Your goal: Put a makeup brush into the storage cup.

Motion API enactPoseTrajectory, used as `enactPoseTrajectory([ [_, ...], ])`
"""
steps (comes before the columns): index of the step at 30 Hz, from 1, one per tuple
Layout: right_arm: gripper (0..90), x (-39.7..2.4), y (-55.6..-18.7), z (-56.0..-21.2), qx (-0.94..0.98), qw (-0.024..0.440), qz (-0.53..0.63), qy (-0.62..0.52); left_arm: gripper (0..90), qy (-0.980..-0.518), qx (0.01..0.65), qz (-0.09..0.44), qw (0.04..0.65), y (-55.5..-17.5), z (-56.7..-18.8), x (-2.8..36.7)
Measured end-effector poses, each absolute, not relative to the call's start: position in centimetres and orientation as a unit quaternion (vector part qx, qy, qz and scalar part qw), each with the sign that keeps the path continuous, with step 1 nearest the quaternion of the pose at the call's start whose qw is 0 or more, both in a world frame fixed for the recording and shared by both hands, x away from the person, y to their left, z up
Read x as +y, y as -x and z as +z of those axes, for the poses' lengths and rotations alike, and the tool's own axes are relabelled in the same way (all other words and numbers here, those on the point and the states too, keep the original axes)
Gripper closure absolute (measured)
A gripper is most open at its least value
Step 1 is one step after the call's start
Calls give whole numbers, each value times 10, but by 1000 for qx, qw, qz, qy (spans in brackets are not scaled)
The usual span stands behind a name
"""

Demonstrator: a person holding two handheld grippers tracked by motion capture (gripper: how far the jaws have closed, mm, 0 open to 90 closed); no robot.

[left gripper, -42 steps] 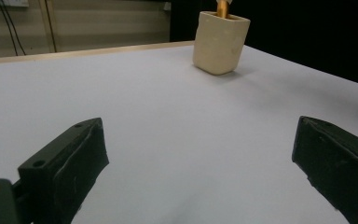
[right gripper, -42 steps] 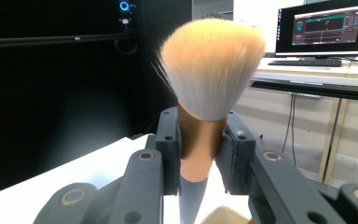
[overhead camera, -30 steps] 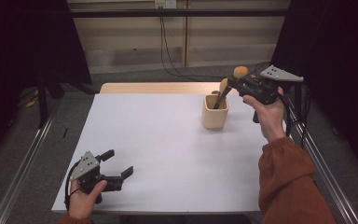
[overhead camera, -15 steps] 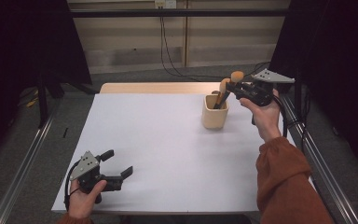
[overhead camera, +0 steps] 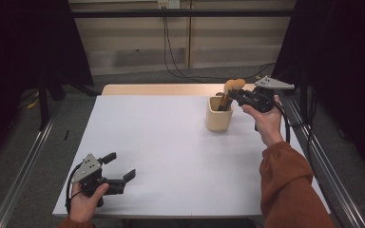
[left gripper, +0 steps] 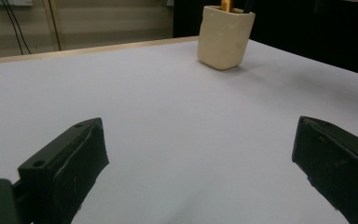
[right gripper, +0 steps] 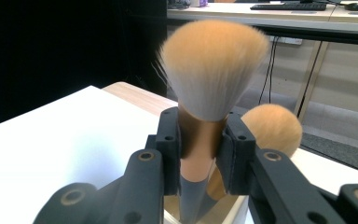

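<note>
A cream cup (overhead camera: 217, 116) stands on the white table (overhead camera: 171, 147) at the far right, with brush handles inside it. Just above its rim, my right gripper (overhead camera: 234, 96) is shut on a makeup brush (overhead camera: 235, 85). In the right gripper view the jaws clamp the copper ferrule of that brush (right gripper: 214, 65), bristles up and handle pointing down into the cup. A second, round-headed brush (right gripper: 272, 128) stands behind it. My left gripper (overhead camera: 120, 166) rests open near the front left corner, nothing between its jaws. The left gripper (left gripper: 200, 163) looks across bare table toward the cup (left gripper: 223, 39).
A wooden strip (overhead camera: 161, 89) runs along the table's far edge. Metal rails (overhead camera: 26, 161) flank the table on the floor. Cables (overhead camera: 171, 52) hang down the back wall. Dark curtains stand at both sides.
My right gripper has come down and slightly left with the brush, bringing its handle into the cup. The left gripper has stayed put.
</note>
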State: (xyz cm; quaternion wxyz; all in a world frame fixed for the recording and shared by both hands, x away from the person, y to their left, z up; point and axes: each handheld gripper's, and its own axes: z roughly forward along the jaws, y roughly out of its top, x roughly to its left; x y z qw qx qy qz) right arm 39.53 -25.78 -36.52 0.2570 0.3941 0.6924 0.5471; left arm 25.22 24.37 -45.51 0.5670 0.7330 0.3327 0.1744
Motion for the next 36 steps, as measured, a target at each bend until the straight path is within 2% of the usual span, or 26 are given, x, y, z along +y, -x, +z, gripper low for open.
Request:
enactPoseTrajectory([
  [36,725,-254,-404,-410,698,240,539,-405,30,-736,336,174,562,-252,-456,243],
])
